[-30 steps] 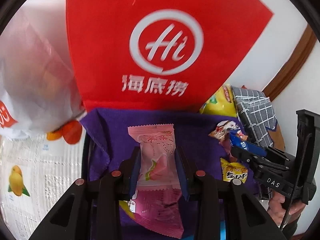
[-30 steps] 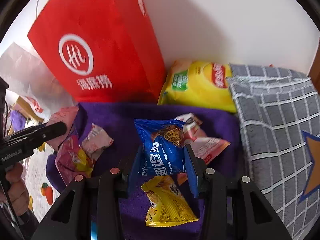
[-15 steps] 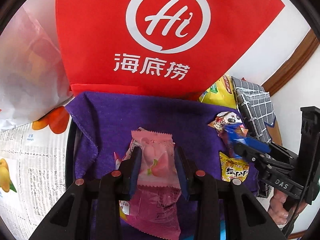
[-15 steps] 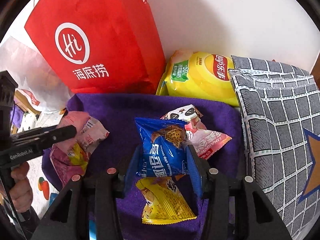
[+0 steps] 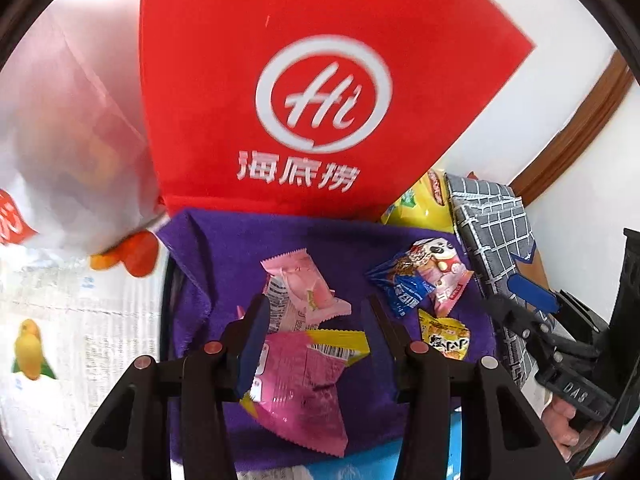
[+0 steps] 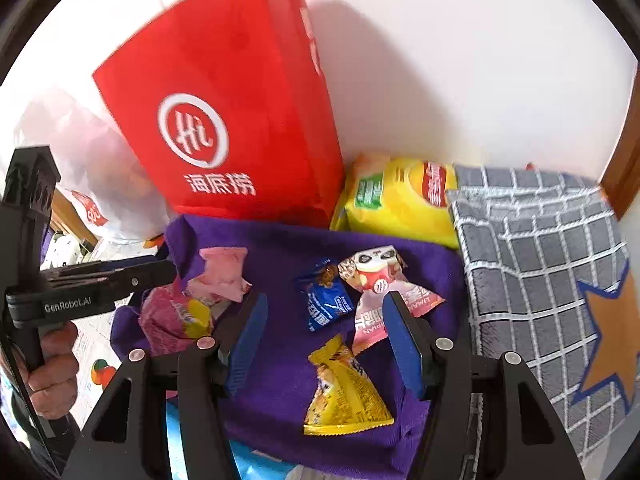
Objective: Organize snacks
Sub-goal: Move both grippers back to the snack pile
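Both my claws have just been opening and hold nothing; the right gripper [image 6: 324, 336] hangs nearest the yellow snack packet [image 6: 344, 394], which lies just below it, long axis running toward me.

Ahead of the left tool [image 5: 316, 320], the red bag [image 5: 320, 80] is running past the top edge, blurring; the yellow chip bag [image 5: 420, 208] is hiding behind it.

Pale pink packet [image 5: 300, 284] lies flat mid-frame on purple cloth [image 5: 224, 248], overlapping magenta-and-yellow packet [image 5: 304, 380] below it. Right of them: blue cookie packet [image 6: 326, 300], panda packet [image 6: 380, 288] touching it, yellow packet [image 6: 344, 396] lower down, apart.
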{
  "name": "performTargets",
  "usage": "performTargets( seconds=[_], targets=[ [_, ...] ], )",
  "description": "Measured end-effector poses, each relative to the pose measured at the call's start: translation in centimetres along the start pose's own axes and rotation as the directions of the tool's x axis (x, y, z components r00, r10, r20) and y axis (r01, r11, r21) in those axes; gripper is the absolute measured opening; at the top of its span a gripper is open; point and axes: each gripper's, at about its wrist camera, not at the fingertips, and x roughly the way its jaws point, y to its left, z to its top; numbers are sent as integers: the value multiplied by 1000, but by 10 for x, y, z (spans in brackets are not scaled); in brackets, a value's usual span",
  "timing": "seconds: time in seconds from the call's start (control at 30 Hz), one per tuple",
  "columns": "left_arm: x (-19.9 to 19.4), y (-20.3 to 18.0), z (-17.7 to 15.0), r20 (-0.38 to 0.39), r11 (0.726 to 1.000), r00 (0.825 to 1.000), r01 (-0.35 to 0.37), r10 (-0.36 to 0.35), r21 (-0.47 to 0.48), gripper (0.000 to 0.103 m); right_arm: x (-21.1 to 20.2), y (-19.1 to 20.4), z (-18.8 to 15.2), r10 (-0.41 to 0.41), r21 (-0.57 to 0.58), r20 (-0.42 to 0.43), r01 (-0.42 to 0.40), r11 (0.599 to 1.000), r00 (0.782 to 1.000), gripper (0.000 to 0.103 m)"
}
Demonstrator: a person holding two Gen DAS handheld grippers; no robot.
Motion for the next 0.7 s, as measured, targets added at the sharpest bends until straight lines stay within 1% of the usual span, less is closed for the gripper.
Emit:
performTargets(
  seconds=[0.03,0.07,0.17,0.23,0.33,0.4,0.43,0.5,0.63,0.7],
  targets=[
    [-7,-2,-1,17,1000,1000,-2,2,7,46,-5,5,-2,-12,-9,4,12,1000,1000,60],
    [-15,-3,-4,33,1000,999,-3,3,14,49,-10,8,-5,-22,-18,11,22,1000,1000,60],
    [-30,-4,-13,37,1000,999,6,-7,27,49,-29,17,-18,-54,-28,42,56,998,998,60],
    [-40,-3,-22,36,1000,999,-4,3,28,49,-42,21,-29,-51,-19,49,52,998,997,60],
    [-54,3,-35,38,1000,999,-7,7,19,50,-59,27,-48,-25,-4,57,25,1000,998,60],
    [-65,8,-48,42,1000,999,-14,13,15,50,-69,32,-63,-26,-2,58,26,1000,998,60],
    [-70,10,-55,45,1000,999,-18,18,16,50,-73,37,-72,-30,-8,48,31,999,998,60],
    [-79,16,-72,50,999,998,-30,29,12,56,-79,45,-90,-25,-20,17,25,999,1000,60],
    [-89,27,-100,41,999,998,-43,43,4,56,-86,59,-123,-4,-25,-12,4,1000,1000,60],
    [-94,31,-114,35,999,998,-47,47,-2,56,-88,66,-136,25,-24,-34,-26,999,999,60]
  ],
)
